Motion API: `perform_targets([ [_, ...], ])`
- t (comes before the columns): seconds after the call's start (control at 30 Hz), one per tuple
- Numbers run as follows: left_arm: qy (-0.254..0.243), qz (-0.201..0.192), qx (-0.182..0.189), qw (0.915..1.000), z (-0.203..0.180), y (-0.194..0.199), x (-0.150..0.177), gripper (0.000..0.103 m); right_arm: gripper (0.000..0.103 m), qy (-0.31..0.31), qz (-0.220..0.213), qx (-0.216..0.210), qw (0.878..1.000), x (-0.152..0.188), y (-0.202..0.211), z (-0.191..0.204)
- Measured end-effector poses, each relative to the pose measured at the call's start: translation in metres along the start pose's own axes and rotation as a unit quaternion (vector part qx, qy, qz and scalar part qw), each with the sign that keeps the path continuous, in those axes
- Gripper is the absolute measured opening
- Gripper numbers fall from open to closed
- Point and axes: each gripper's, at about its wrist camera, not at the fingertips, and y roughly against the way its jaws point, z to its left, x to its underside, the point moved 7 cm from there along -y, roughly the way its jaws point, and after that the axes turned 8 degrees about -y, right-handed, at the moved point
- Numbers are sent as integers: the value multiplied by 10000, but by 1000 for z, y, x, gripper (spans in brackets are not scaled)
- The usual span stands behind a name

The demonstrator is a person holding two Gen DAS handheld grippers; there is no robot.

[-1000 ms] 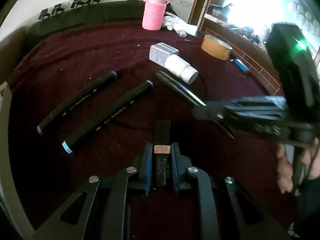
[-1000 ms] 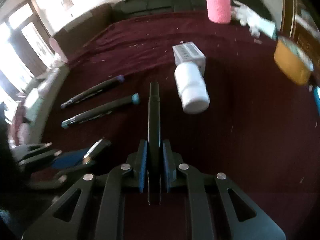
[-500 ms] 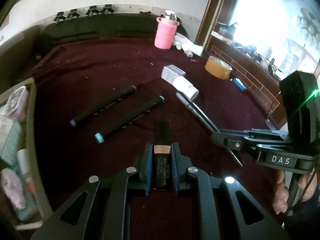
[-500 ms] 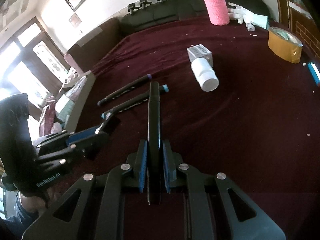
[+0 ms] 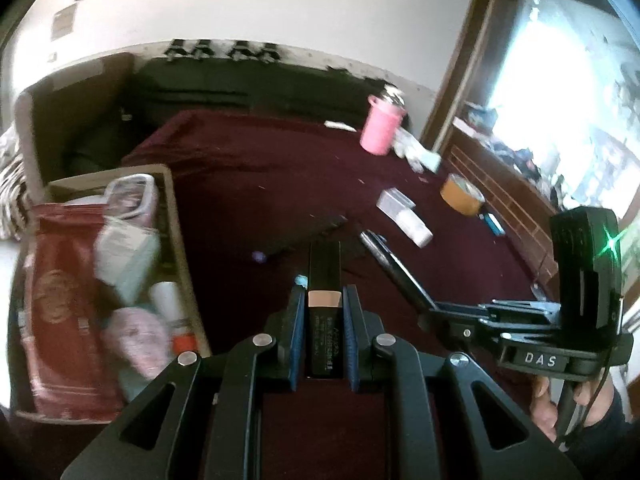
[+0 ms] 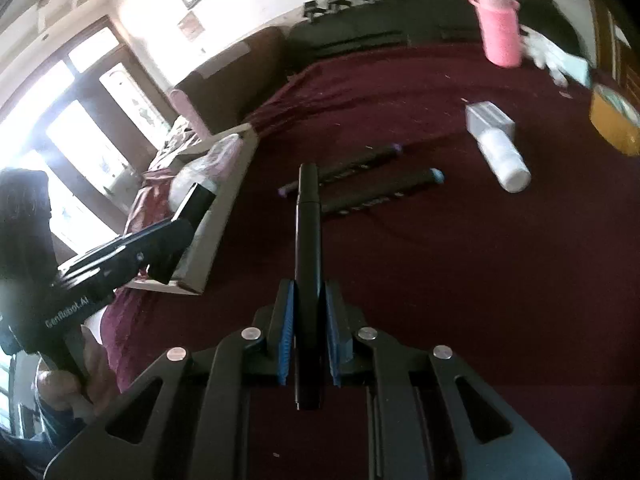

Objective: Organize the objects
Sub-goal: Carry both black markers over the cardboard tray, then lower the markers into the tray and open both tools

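Both claws have risen since a second ago, bringing the cardboard box [image 5: 176,216] into view at left. Left claw [image 5: 323,312] clamps a black tube [image 5: 324,276]; right claw [image 6: 308,312] clamps a black pen [image 6: 307,232].

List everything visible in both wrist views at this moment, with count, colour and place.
Box: 1, tan, at the cloth's left edge, packed with pouches and packets.
Markers: 2, black with purple and blue caps, lying side by side mid-cloth.
Bottle: 1, white, on its side, right of the markers.
Carton: 1, grey-white, at the bottle's far end.
Cup: 1, pink, far edge of the cloth.
Tape: 1, amber, far right.
Cloth: 1, maroon, covering the table.
Tube: 1, black with a copper band, in the left gripper.
Pen: 1, black, in the right gripper.
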Motion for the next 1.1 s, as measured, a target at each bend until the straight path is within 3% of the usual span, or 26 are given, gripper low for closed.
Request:
perform_targets([
  [0.47,701,-494,-998,9913,136,75,-1,15,13,594,390,-355,9968,-8,-59,104],
  [0.7,911,-223,-1211,9882,192,66,-1,15,13,802,568,-392,9944,-23,-99,145],
  [0.83,989,-128,-1238,9873,203,59,10,15,13,784,627,-317,9944,-27,-116,152],
  [1.1,1053,-304,-1053,9884,193,63,17,15,13,753,772,-195,9940,-19,-146,162],
])
